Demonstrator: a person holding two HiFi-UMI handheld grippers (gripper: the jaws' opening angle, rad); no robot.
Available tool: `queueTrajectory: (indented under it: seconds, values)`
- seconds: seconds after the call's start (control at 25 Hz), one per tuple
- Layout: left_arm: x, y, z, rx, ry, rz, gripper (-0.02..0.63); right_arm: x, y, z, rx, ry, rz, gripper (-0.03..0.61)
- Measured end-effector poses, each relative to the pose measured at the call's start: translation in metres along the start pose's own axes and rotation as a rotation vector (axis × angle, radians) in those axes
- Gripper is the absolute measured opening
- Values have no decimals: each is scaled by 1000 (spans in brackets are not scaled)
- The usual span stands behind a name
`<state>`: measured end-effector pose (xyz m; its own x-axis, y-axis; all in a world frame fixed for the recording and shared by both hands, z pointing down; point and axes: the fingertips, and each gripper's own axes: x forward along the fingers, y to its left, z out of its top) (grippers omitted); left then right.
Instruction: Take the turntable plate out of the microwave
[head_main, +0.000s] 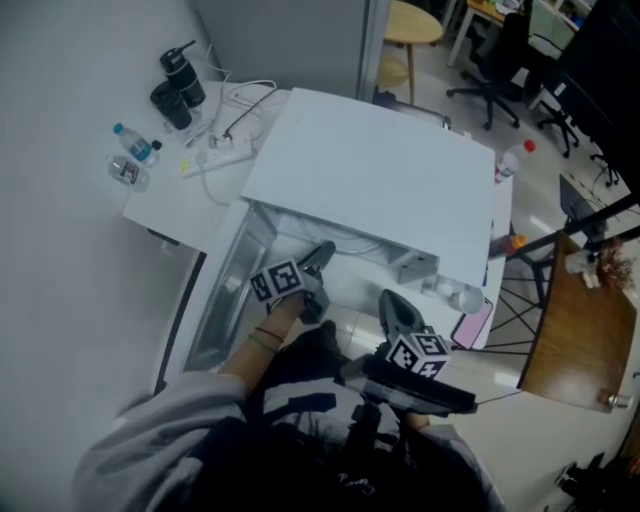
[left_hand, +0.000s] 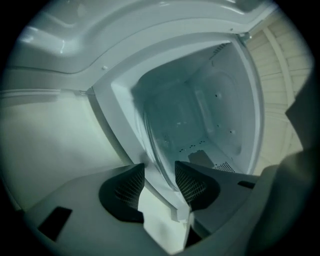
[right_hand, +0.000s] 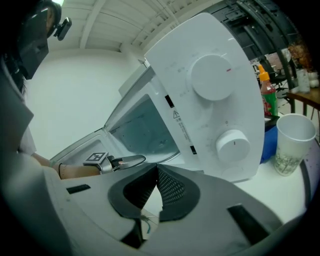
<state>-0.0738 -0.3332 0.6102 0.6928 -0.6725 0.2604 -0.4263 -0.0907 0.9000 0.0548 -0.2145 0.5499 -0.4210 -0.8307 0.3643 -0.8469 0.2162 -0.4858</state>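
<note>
The white microwave (head_main: 380, 180) stands on a table with its door (head_main: 215, 300) swung open to the left. My left gripper (head_main: 322, 255) reaches into the opening. In the left gripper view its jaws (left_hand: 159, 175) stand open, and between them pass the front edge of the cavity (left_hand: 200, 125) and a clear curved rim (left_hand: 151, 142) that looks like the glass turntable plate. The pads do not press on it. My right gripper (head_main: 392, 300) hangs shut and empty in front of the microwave, below its control panel (right_hand: 210, 100). From the right gripper (right_hand: 156, 172) I see the left gripper (right_hand: 132, 160) at the opening.
A black flask (head_main: 182, 72), a water bottle (head_main: 135, 145) and a power strip (head_main: 215, 152) lie on the table's far left. A paper cup (right_hand: 295, 142) and a bottle (right_hand: 267, 97) stand to the right of the microwave. A wooden table (head_main: 580, 330) is further right.
</note>
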Motion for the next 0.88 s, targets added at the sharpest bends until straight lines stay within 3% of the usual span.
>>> queueTrajectory:
  seconds: [0.28,0.44,0.6,0.88]
  values:
    - [-1,17,1,-213,-30,12,90,3,-2,-15,-21,61,-19,6]
    - [-7,2,7,-167,-65,-46,31,3,-1,-17,-28,60,-16,6]
    - [-14,-2,11,-223,-101,-83,20,5,1,-17,-22,68,7,6]
    - [-41,0,-6,-276,-87,-136,20,23,29,-42,71,180,189,6]
